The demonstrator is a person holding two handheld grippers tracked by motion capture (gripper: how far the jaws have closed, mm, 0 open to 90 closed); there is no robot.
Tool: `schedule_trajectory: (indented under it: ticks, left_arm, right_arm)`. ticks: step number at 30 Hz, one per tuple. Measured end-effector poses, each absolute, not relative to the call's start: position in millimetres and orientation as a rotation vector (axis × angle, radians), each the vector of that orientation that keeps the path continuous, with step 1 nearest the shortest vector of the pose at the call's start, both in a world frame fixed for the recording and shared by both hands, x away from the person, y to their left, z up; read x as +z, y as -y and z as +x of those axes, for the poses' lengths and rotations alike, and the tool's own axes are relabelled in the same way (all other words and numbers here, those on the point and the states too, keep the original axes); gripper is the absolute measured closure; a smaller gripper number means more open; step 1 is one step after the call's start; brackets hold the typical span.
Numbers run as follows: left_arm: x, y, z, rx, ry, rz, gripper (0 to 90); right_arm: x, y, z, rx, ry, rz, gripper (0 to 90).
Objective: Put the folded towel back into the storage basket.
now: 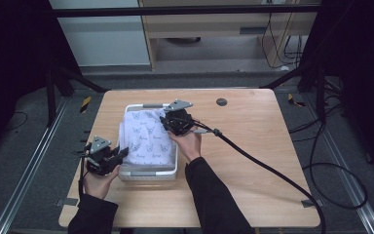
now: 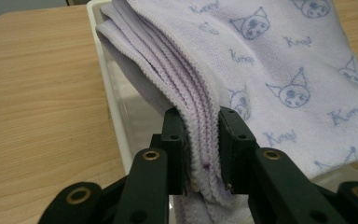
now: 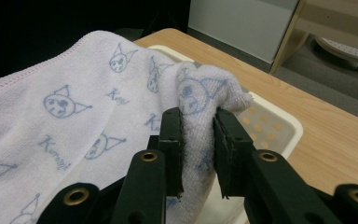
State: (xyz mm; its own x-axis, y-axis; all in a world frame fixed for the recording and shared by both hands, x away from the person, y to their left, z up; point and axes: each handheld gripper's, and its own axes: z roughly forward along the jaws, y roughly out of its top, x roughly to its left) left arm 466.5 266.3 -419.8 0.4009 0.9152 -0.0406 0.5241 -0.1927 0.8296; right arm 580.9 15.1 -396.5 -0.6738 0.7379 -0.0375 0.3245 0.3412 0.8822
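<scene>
A light wood-grain tabletop (image 1: 253, 161) with rounded corners is seen in the high view, and two dark sleeves enter from its near edge. The left tongs (image 1: 118, 155) are held at the near left corner of a white plastic basket (image 1: 148, 174), which stands on the left half of the tabletop. In the left gripper view the left tongs (image 2: 202, 149) are closed to a narrow gap on the stacked, stitched edges of a folded lilac towel (image 2: 279, 60), where several layers hang over the white basket rim (image 2: 109, 93). The right tongs (image 1: 164, 122) are held over the far right part of the basket. In the right gripper view the right tongs (image 3: 197, 140) are likewise nearly closed, and a bunched corner of the towel (image 3: 74, 121) is pinched between the jaws and raised above the basket (image 3: 279, 126), whose perforated floor is visible beside it. The towel (image 1: 148, 136) lies in the basket and covers most of it; it is pale lilac terry, printed with blue cat-like faces and script lettering. A thick black cable (image 1: 272, 170) is trailed from the right tongs across the tabletop to the right. A small round dark grommet (image 1: 221, 102) is set near the far edge. Beyond the tabletop, grey carpeted floor (image 1: 199, 66), black frame struts, loose cables and a pale wooden cabinet (image 1: 233, 24) are recorded.
</scene>
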Motion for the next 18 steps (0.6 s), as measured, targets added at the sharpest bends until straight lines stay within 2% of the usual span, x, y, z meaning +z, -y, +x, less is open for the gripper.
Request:
schedule_trajectory:
  ticks: [18]
  left_arm:
    - [-435, -262, 477, 0.612, -1.27, 1.9, 72.3]
  right_arm:
    - [-421, -21, 593, 1.222, -2.205, 0.96, 73.6]
